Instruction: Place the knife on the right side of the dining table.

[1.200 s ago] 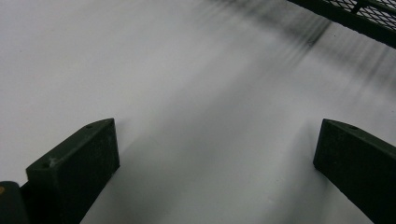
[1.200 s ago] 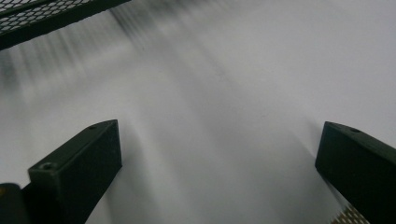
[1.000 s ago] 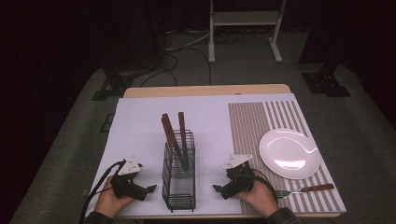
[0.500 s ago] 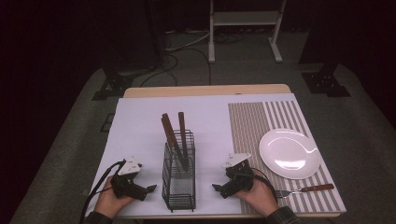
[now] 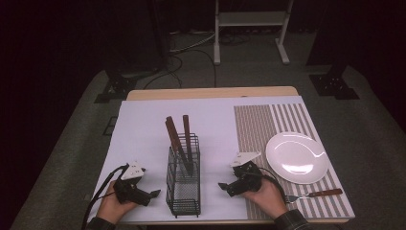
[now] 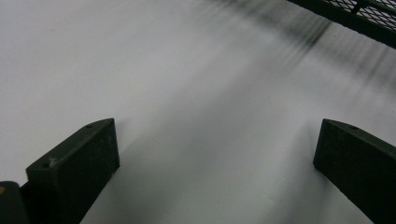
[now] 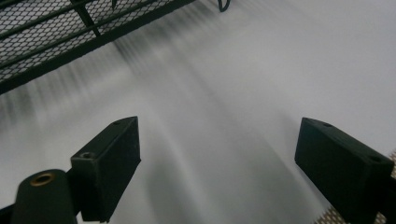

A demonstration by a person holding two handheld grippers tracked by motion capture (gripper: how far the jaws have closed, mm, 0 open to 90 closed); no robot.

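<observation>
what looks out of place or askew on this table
Little stands out. The two wooden-handled utensils lean tilted in the black wire mesh caddy, and a wooden-handled utensil lies alone on the striped placemat below the white round plate.

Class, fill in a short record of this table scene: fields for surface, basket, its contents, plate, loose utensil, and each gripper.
surface: white table sheet with a striped mat at right
basket: black mesh basket, between the grippers
contents: two brown-handled utensils, upright
plate: white plate, empty, on the mat
loose utensil: small utensil before the plate
left gripper: open, empty
right gripper: jaws just closing, nothing between them
</observation>
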